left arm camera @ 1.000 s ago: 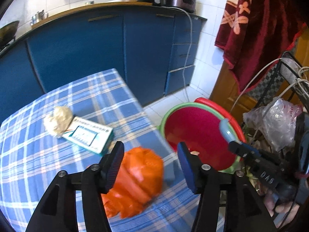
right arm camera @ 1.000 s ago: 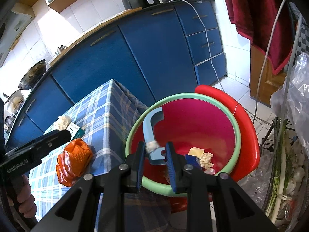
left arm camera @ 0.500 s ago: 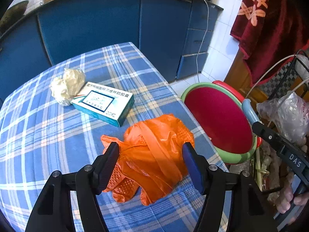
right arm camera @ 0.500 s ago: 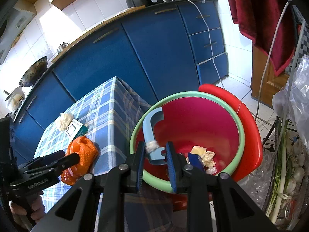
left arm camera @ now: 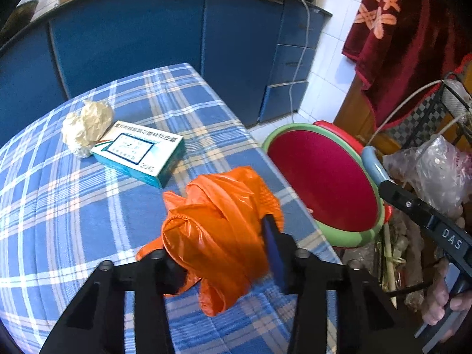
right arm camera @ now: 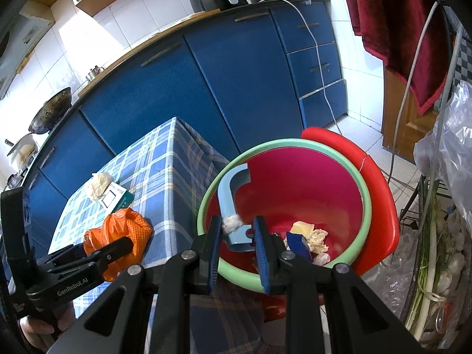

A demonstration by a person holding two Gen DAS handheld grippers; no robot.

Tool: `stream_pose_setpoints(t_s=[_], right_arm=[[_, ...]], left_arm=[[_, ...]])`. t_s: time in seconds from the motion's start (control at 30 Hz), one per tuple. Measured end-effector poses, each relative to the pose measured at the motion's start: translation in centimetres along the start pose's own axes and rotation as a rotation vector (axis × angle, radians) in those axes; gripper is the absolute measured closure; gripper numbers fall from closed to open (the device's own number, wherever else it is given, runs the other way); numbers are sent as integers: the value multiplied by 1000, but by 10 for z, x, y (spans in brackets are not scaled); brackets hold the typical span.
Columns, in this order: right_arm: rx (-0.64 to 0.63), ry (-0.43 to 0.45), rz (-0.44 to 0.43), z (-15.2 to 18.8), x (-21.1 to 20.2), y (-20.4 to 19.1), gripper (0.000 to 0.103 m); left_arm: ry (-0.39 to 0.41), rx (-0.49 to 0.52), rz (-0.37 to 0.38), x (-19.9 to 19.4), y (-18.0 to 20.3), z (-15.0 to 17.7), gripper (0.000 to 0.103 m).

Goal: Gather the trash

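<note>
My left gripper (left arm camera: 224, 253) is shut on a crumpled orange plastic bag (left arm camera: 218, 218) at the near right edge of the blue checked table (left arm camera: 73, 206); it also shows in the right wrist view (right arm camera: 118, 233). My right gripper (right arm camera: 237, 246) is shut on the light blue handle (right arm camera: 233, 203) of the red bin with a green rim (right arm camera: 324, 183), beside the table. A bit of white fluff (right arm camera: 231, 223) sticks on that handle. Crumpled paper scraps (right arm camera: 309, 239) lie inside the bin. A crumpled beige paper ball (left arm camera: 85, 126) and a teal-and-white box (left arm camera: 138, 153) lie on the table.
Blue kitchen cabinets (right arm camera: 206, 82) stand behind the table, with a white cable hanging down them. A dark red cloth (left arm camera: 407, 38) hangs at the right. A wire rack with clear plastic bags (left arm camera: 436, 171) and green onions (right arm camera: 433, 265) stands right of the bin.
My left gripper has moved down and closed on the orange bag, which was between open fingers before. My right gripper has kept its hold on the bin handle.
</note>
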State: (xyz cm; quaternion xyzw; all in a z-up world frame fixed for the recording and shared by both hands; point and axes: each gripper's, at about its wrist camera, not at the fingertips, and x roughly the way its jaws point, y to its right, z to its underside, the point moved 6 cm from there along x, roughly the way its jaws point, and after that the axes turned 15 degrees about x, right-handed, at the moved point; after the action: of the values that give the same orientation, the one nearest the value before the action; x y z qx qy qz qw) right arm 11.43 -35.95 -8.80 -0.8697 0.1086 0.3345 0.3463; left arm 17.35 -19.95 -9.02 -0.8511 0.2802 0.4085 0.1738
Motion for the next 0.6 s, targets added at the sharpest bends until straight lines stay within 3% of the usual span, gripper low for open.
stream_pose_setpoints(t_s=[0.07, 0.23, 0.6], right_arm=[[3, 2, -1, 0, 0, 1, 79], [12, 10, -2, -1, -3, 3, 79], [38, 19, 1, -6, -4, 15, 79]], left_arm=[[10, 12, -8, -2, 3, -1, 72], [32, 7, 29, -9, 6, -8, 83], [87, 60, 82, -15, 31, -43, 84]])
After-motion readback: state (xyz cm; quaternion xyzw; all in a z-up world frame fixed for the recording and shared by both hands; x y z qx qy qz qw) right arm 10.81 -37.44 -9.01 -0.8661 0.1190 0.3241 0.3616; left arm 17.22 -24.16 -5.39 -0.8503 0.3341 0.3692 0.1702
